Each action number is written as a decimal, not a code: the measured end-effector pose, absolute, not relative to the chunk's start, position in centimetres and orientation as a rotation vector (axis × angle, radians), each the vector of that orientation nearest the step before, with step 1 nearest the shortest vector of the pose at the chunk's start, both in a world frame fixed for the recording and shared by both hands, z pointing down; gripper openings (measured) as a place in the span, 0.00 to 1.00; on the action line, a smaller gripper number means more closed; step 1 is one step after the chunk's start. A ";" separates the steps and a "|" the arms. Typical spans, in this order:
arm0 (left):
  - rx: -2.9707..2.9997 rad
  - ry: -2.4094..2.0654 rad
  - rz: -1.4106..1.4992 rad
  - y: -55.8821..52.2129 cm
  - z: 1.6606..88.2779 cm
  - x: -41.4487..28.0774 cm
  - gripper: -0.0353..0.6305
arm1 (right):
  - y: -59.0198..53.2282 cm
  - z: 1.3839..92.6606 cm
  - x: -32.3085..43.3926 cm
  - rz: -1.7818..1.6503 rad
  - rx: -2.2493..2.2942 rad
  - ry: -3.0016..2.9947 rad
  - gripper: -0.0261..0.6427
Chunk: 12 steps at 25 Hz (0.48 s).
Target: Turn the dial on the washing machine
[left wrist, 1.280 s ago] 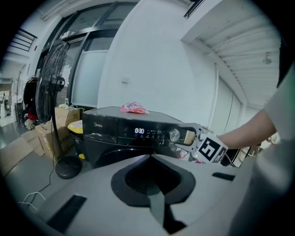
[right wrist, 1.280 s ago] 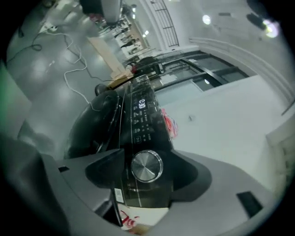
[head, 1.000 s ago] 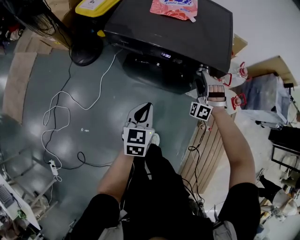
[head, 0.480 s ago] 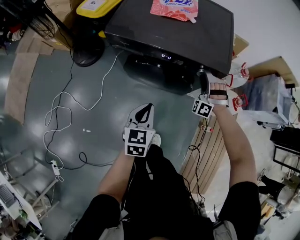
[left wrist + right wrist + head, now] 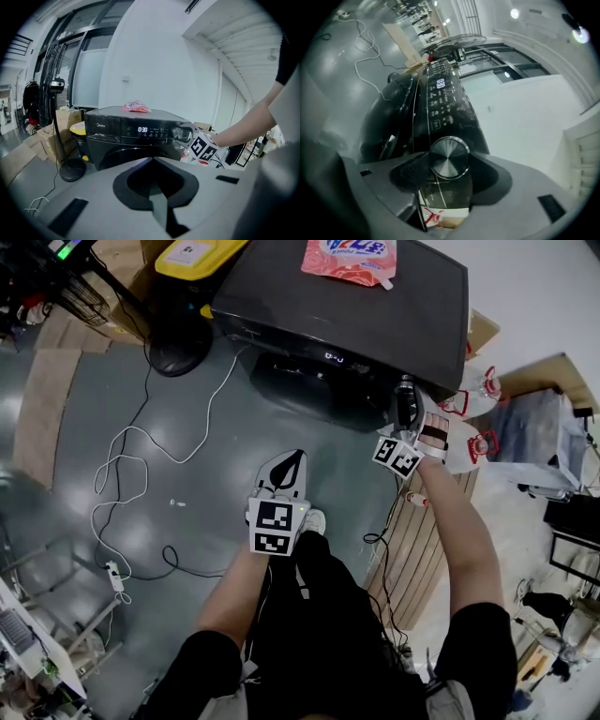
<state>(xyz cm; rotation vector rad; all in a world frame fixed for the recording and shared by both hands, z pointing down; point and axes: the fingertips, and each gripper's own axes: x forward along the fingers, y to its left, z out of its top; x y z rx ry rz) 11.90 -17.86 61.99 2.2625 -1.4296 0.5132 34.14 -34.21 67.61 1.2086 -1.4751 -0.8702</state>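
head view: the right gripper (image 5: 404, 401) is at the washing machine's (image 5: 375, 315) front right corner, at two o'clock from the left gripper (image 5: 287, 468), which hangs well apart. left gripper view: its jaws are together and empty, and the dial (image 5: 181, 134) lies at one o'clock. right gripper view: the jaws have just been closing and clamp the dial dead ahead, its axis in line with the gripper.

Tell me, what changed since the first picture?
The right gripper has just closed its jaws on the dial and rolled, so its marker cube sits more tilted. The left gripper, the washer and the pink pouch stayed put.
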 end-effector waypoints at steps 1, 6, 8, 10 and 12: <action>2.262 -1.431 0.515 -17.9 62.0 11.8 0.07 | -34.3 67.6 34.0 -0.833 1.244 -1.506 0.45; 2.259 -1.435 0.523 -17.8 61.9 11.4 0.07 | -34.6 67.5 33.9 -0.712 1.367 -1.548 0.45; 2.261 -1.436 0.526 -17.7 61.8 11.4 0.07 | -34.6 67.4 34.0 -0.703 1.369 -1.561 0.45; 2.260 -1.437 0.530 -17.8 61.8 11.2 0.07 | -34.6 67.4 34.0 -0.668 1.387 -1.590 0.45; 2.256 -1.436 0.534 -17.8 61.9 11.0 0.07 | -34.6 67.4 34.2 -0.621 1.417 -1.610 0.45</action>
